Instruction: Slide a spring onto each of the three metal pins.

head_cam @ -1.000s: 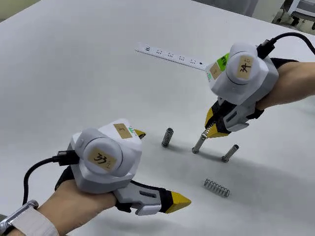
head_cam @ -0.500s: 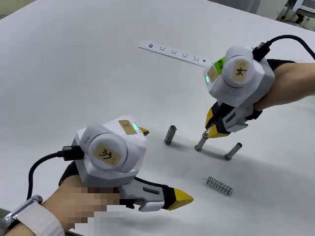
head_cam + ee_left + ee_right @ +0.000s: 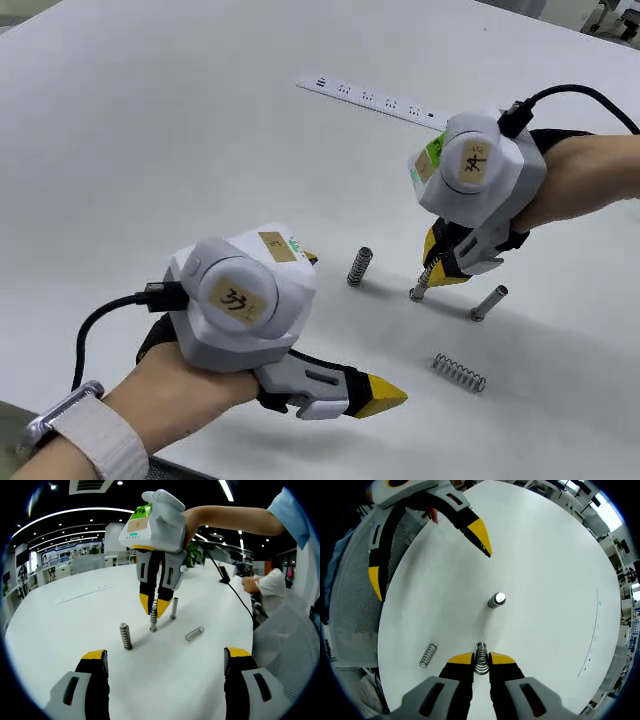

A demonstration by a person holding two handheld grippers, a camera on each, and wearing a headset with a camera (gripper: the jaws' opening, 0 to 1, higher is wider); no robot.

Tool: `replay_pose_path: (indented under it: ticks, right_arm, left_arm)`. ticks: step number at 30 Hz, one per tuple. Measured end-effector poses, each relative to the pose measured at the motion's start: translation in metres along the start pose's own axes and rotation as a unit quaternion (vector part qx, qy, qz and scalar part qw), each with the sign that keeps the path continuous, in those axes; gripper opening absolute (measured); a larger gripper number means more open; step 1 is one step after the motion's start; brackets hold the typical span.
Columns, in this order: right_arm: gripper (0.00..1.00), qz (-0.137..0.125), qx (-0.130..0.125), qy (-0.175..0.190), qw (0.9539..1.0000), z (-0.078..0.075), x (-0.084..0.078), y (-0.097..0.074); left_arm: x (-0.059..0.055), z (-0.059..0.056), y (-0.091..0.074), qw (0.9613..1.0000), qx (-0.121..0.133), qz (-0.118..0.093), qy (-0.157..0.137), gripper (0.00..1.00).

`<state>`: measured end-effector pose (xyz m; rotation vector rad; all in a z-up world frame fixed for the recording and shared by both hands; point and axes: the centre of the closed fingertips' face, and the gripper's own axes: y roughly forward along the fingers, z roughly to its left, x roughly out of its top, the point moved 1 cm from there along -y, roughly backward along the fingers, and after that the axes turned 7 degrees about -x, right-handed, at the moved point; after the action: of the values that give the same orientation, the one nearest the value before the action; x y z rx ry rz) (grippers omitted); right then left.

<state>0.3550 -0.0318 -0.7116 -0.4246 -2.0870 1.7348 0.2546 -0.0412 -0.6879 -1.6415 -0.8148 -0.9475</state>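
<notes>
Left tongs (image 3: 165, 654) spread, idle. Left of middle pin (image 3: 420, 292): sprung pin (image 3: 359, 266), done. Right tongs (image 3: 437, 274) pinch spring (image 3: 481, 656), lower than a second ago, apparently threading on. Right of it: bare pin (image 3: 489, 302), loose spring (image 3: 459, 372) on tabletop (image 3: 150, 120).

The left gripper (image 3: 165, 654) shows its yellow-tipped jaws spread wide at the bottom, with nothing between them. Ahead, the right gripper (image 3: 154, 611) reaches down from above with its jaws pinched on a spring (image 3: 154, 605) held upright over the middle pin (image 3: 153, 625) — the spring's lower end is at the pin's top. To the left a third pin (image 3: 125, 636) stands inside its own coil. A bare pin (image 3: 174, 608) stands just behind the middle one, and a loose spring (image 3: 195, 633) lies on the white table (image 3: 75, 625).
</notes>
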Motion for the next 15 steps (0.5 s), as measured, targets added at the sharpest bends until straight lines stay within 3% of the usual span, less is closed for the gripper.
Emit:
replay_pose_path:
  ticks: [15]
  right_arm:
    - [0.13, 0.011, 0.005, 0.001, 0.9999, 0.003, -0.001, 0.022]
  left_arm:
    - [-0.001, -0.001, 0.002, 1.0000, -0.007, 0.003, 0.001, 0.97]
